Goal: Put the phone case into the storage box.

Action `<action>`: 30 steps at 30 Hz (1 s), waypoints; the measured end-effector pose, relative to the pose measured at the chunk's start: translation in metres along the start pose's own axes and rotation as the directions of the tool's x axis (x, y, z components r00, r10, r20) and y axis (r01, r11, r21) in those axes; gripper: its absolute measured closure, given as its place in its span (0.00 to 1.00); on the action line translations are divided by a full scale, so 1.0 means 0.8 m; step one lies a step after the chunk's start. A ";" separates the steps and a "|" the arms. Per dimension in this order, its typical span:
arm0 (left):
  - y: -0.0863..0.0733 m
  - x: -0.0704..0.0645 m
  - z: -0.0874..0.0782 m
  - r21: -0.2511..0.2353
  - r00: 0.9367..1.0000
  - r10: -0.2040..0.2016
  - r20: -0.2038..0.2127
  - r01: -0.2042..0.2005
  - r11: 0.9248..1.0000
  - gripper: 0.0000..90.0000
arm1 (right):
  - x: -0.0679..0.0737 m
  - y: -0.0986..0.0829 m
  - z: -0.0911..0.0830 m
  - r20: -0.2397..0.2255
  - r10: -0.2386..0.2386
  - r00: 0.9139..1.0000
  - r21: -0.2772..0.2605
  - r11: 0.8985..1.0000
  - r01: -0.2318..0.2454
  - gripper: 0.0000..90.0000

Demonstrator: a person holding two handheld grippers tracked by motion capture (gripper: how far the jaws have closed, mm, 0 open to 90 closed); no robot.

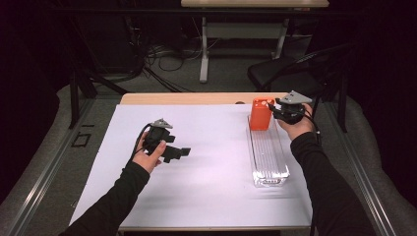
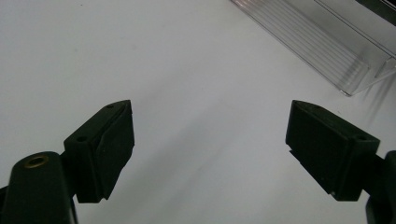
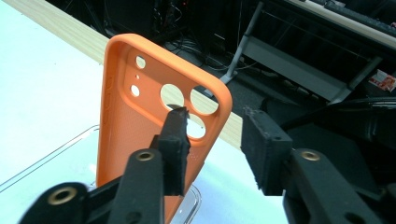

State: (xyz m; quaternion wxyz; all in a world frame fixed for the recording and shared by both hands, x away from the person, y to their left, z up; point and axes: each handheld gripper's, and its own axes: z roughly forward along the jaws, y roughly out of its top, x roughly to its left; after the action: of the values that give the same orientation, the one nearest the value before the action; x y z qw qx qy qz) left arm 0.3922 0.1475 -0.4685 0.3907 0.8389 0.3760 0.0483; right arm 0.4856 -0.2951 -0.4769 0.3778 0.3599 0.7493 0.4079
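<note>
Orange phone case [image 1: 260,113] upright at far end of clear tray [image 1: 269,160], right of centre on bench [image 1: 206,147]. Right gripper [image 3: 215,135] beside case, jaws apart, gripping nothing. Left gripper [image 1: 172,150] at centre left, jaws wide, empty.

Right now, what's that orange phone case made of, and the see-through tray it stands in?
The orange phone case looks like soft silicone or rubbery plastic: matte, finely textured inside, with rounded edges and camera holes. The see-through tray seems hard clear plastic, perhaps acrylic: glossy, ribbed, with bright glints on its edges. Looks alone can't settle either.
</note>
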 end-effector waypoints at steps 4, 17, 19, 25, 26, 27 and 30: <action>0.000 0.000 -0.001 -0.001 1.000 0.003 -0.001 -0.003 1.000 0.18 | 0.001 0.002 -0.001 0.002 0.003 1.000 0.008 1.000 -0.003 0.63; 0.000 0.001 -0.002 -0.004 1.000 0.003 0.000 -0.003 1.000 0.18 | 0.005 0.009 -0.007 0.010 0.019 1.000 0.028 0.999 -0.019 0.54; 0.000 0.001 -0.002 -0.004 1.000 0.004 0.001 -0.004 1.000 0.18 | 0.005 0.010 -0.008 0.009 0.020 1.000 0.033 0.999 -0.020 0.53; 0.000 0.000 -0.003 -0.007 1.000 -0.003 0.000 0.003 1.000 0.18 | 0.005 0.011 -0.012 0.003 0.024 1.000 0.043 0.999 -0.024 0.53; 0.000 0.000 -0.003 -0.005 1.000 0.001 0.000 -0.001 1.000 0.18 | 0.005 0.012 -0.013 0.004 0.025 1.000 0.042 0.999 -0.025 0.53; 0.000 0.001 -0.003 -0.005 1.000 0.005 0.001 -0.005 1.000 0.18 | 0.005 0.013 -0.014 0.002 0.024 1.000 0.042 0.999 -0.024 0.53; 0.000 0.000 -0.003 -0.005 1.000 0.005 -0.001 -0.005 1.000 0.18 | 0.006 0.014 -0.016 -0.002 0.033 0.999 0.036 0.999 -0.033 0.53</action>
State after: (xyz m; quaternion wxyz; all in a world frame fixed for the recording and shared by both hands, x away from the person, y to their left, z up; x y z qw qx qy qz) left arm 0.3915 0.1487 -0.4669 0.3926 0.8388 0.3737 0.0505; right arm 0.4751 -0.2908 -0.4633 0.3634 0.3784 0.7511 0.4009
